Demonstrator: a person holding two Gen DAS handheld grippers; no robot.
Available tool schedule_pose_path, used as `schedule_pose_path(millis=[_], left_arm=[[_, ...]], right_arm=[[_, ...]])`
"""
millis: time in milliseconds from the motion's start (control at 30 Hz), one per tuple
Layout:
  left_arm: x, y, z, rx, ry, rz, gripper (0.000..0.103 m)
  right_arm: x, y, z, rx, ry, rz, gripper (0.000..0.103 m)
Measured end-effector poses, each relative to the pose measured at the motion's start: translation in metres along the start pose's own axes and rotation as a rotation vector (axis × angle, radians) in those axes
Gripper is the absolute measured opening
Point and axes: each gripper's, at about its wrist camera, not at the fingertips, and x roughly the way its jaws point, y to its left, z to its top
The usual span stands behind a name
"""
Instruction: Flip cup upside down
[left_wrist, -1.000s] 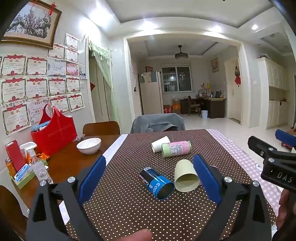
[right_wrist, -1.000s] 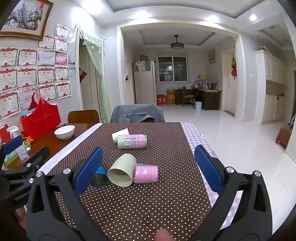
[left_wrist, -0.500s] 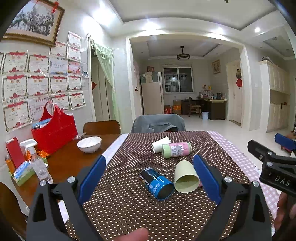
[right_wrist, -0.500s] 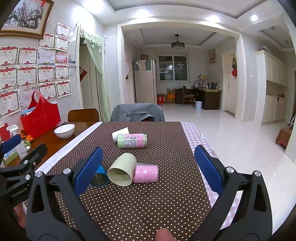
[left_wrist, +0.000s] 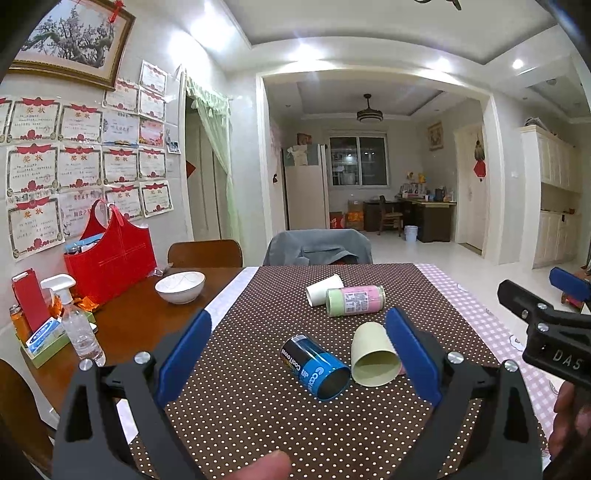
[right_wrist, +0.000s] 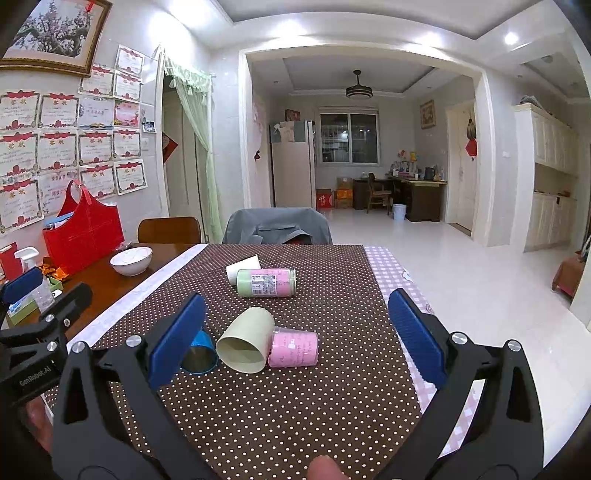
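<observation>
Pale yellow cup: we see it lying on its side on the dotted brown tablecloth, open mouth toward us, in the near middle of the table; nothing grips it
Pink cup: on its side just beside the yellow cup's right flank, the two touching or nearly so; we cannot tell which
Blue can: on its side just left of the yellow cup, open end toward us, with a small gap between them in the left wrist view
Green and pink jar: lying farther back on the cloth, with a white paper cup on its side against its far left end
Right gripper: we hold it above the near edge of the table, blue pads spread wide, nothing between them; the yellow and pink cups sit in the gap, farther off
Left gripper: equally wide open and empty, with the blue can and yellow cup ahead between its fingers
Left of the cloth: a white bowl on bare wood, a red bag behind it, a spray bottle nearer us
</observation>
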Motion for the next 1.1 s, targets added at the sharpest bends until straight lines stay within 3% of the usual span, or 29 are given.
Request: schedule_pose_path(millis=[1100], left_arm=[[-0.0017, 0.0067, 0.0006, -0.006, -0.002, -0.002, 0.094]], right_arm=[[0.0048, 0.0106, 0.0038, -0.018, 0.003, 0.049, 0.097]])
